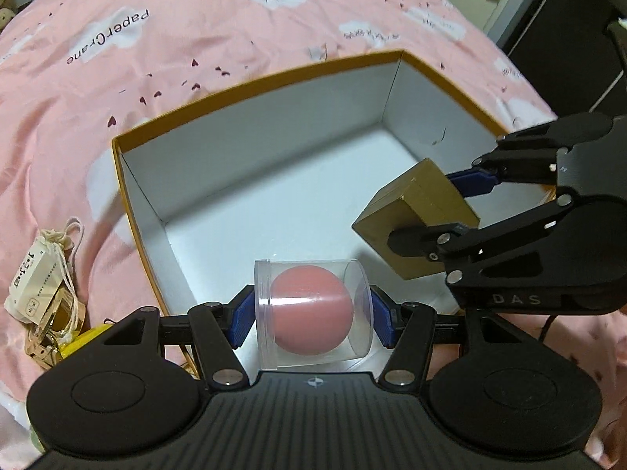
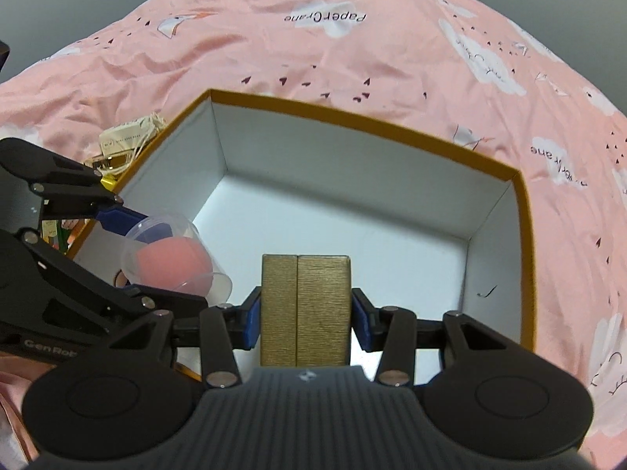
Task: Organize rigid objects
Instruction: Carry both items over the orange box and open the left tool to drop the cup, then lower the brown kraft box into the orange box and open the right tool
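Observation:
A large open box [image 1: 250, 86] with an orange rim and white inside lies on the pink bedspread; its far wall [image 2: 352, 164] also shows in the right wrist view. My left gripper [image 1: 311, 313] is shut on a clear plastic jar [image 1: 305, 315] with a pink ball inside, held over the box's near edge. That jar [image 2: 172, 262] shows at the left of the right wrist view. My right gripper [image 2: 305, 315] is shut on a small gold box [image 2: 305, 309], held above the box floor. In the left wrist view the gold box [image 1: 415, 219] hangs at the right.
A white tagged pouch with string [image 1: 39, 278] and a shiny gold-framed item lie on the bedspread left of the box, beside something yellow [image 1: 84, 338]. The same pouch [image 2: 125, 137] shows past the box's left corner. Dark furniture [image 1: 568, 19] stands beyond the bed's right side.

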The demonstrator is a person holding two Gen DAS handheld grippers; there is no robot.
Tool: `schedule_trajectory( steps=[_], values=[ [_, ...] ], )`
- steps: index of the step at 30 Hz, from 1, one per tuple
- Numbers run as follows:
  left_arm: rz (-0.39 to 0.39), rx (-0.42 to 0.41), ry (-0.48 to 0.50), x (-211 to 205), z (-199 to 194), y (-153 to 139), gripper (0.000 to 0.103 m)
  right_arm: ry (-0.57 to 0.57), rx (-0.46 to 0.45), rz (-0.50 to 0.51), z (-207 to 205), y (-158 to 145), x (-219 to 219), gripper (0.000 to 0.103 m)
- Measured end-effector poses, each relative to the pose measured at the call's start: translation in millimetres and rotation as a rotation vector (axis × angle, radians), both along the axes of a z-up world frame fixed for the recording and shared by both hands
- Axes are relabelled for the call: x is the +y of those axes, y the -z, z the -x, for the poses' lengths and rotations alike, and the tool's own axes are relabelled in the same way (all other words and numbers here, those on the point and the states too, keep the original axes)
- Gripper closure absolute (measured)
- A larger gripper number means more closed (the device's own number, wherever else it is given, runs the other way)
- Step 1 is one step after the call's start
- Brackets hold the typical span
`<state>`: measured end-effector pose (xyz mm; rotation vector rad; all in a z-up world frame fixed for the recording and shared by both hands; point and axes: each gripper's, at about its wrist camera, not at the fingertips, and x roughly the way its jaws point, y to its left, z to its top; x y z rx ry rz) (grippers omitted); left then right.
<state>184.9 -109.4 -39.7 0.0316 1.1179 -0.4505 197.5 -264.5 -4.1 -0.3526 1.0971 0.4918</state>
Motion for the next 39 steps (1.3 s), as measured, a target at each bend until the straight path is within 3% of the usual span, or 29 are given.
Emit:
schedule_trajectory(
  steps=[8, 14, 19, 25, 28, 34, 39],
  values=[
    [-0.067, -0.008, 0.033, -4.9, 1.2, 1.4, 0.033, 0.010, 0.027, -0.009, -1.3, 8.9, 1.1, 0.058],
    [-0.063, -0.022, 0.029, -2.2, 2.2, 0.2, 0.025, 0.017, 0.036, -0.019, -2.3, 10.5, 1.1, 0.058],
    [-0.011, -0.018, 0.025, 4.0, 2.6, -2.5, 0.021, 0.021, 0.040, -0.022, -2.7, 11.2, 0.6, 0.058],
    [0.075, -0.076, -0.052, 23.2, 10.7, -16.6, 0.021, 0.026, 0.037, -0.025, -4.8, 10.5, 1.5, 0.058],
    [0.151, -0.093, -0.107, 43.7, 13.6, -25.7, 0.023, 0.028, 0.035, -0.030, -5.4, 8.7, 3.7, 0.058],
    [0.190, -0.146, -0.190, 78.5, 17.2, -43.3, 0.028, 0.016, 0.030, -0.013, -4.5, 9.0, 14.6, 0.058],
    [0.231, -0.139, -0.286, 104.5, 19.8, -37.5, 0.036, 0.029, 0.039, 0.006, -8.2, 16.3, 23.0, 0.058]
  ],
)
